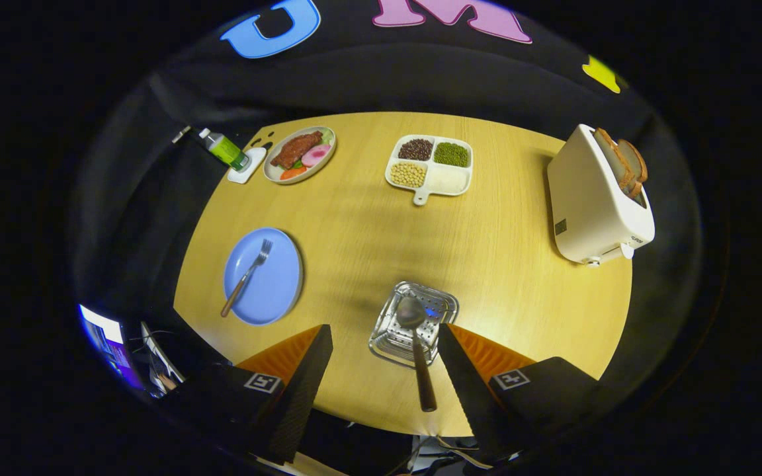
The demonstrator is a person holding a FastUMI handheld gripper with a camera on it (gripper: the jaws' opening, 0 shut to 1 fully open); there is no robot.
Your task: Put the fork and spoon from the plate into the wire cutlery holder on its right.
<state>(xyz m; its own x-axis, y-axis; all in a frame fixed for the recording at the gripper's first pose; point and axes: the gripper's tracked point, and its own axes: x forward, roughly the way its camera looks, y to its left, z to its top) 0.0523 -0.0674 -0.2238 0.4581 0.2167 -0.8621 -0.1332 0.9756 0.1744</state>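
Note:
A blue plate (274, 284) lies on the round wooden table, left of my fingers, with a fork (247, 276) resting across it, tines toward the far side. The wire cutlery holder (446, 305) stands just ahead of my gripper (384, 347), nearer its right finger. A spoon (415, 345) lies in the holder with its bowl inside and its dark handle sticking out toward me, between my fingers but touching neither. The gripper is open, high above the table, with nothing held.
A white toaster (594, 201) with bread slices stands far right. A divided tray (428, 166) of beans and grains and a plate of food (300, 154) sit at the far side, beside a green bottle (225, 149) on a white coaster.

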